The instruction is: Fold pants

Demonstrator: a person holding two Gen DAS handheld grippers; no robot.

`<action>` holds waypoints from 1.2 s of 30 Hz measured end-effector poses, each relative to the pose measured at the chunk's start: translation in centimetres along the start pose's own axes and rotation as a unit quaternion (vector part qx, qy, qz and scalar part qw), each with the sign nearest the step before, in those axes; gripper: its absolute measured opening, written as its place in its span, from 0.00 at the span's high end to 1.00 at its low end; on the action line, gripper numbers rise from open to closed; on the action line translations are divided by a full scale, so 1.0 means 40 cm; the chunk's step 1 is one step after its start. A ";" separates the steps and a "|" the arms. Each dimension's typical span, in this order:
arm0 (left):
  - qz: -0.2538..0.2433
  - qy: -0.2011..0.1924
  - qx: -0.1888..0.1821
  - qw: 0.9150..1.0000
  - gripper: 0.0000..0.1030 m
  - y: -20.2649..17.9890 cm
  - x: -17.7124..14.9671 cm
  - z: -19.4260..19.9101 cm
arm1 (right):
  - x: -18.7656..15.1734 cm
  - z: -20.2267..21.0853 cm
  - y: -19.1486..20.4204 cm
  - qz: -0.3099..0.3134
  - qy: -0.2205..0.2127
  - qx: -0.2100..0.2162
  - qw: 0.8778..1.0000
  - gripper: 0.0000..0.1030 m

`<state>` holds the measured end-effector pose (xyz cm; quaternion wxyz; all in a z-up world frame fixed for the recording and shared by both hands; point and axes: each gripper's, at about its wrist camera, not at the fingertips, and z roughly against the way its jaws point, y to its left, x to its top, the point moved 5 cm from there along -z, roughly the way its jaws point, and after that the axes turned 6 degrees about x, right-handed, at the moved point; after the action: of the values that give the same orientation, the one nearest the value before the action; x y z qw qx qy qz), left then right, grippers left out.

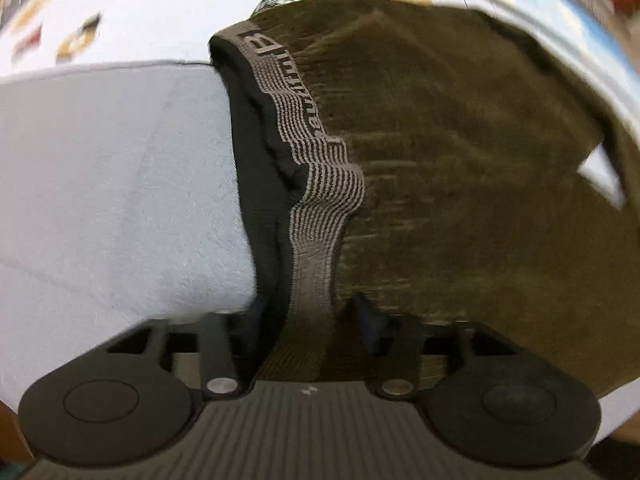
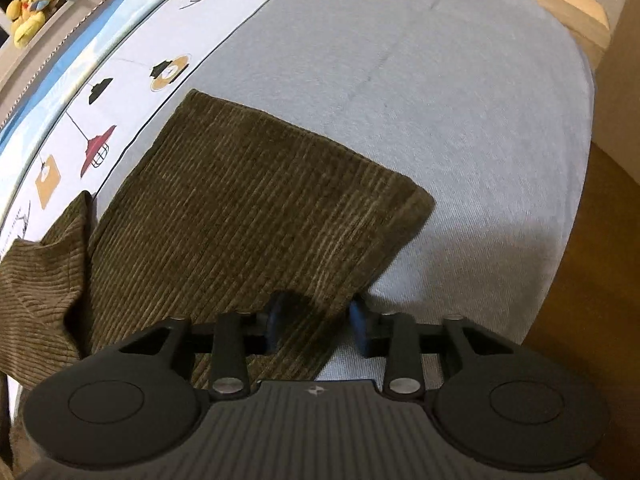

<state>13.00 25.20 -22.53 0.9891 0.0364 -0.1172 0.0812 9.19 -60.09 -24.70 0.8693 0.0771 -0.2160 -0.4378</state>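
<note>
The left tool (image 1: pixel 310 320) has the waistband (image 1: pixel 320 208) of the pants (image 1: pixel 460 168) running down between its fingers. The grey striped elastic passes through the gap and over the tool body. The view is blurred and the fingertips are partly buried in cloth, so I cannot tell whether the jaws are pressed onto the band or just sit around it. Left of the waistband the black inner lining (image 1: pixel 260 200) shows where the waist gapes open. Beyond that lies the pale grey bed sheet (image 1: pixel 120 180). The olive corduroy spreads away to the right of the tool, reaching a white printed cover (image 1: pixel 160 4) with a deer drawing and small coloured motifs.

The right tool (image 2: pixel 316 320) is partly open. Its blue-padded fingers (image 2: pixel 276 320) stand on either side of the edge of a corduroy pant leg (image 2: pixel 248 208), with a gap showing between the right pad and the cloth, so it does not yet clamp the fabric. The leg lies flat on the grey sheet (image 2: pixel 440 100), its hem end pointing away from the tool at an angle. A second fold of the same corduroy (image 2: pixel 40 292) bunches up at the left. Farther out runs the printed cover (image 2: pixel 100 120) with lamp pictures, then a blue strip. A yellow plush toy (image 2: pixel 32 8) sits on a ledge in the far left corner.
</note>
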 end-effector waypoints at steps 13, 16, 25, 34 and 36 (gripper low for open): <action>-0.074 -0.037 0.069 0.994 0.92 0.020 -0.028 0.101 | -0.003 0.063 -0.054 -0.001 0.024 -0.025 0.999 0.94; -0.084 -0.019 0.077 0.993 0.90 0.016 -0.027 0.085 | -0.015 0.045 -0.061 0.010 0.057 -0.020 0.998 0.92; -0.048 -0.178 0.113 0.976 0.61 -0.022 0.052 0.234 | 0.049 0.153 -0.032 0.143 -0.076 -0.075 0.984 0.79; -0.031 -0.399 0.108 0.910 0.23 -0.254 0.122 0.475 | -0.023 0.254 0.224 0.369 -0.206 0.065 0.904 0.95; -0.034 -0.414 0.091 0.905 0.23 -0.329 0.138 0.460 | -0.076 0.239 0.288 0.438 -0.200 0.082 0.873 0.95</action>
<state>16.35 11.43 -4.06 0.8460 0.1609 -0.5071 0.0355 11.75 -50.16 -13.35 0.9009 -0.0432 -0.4318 0.0010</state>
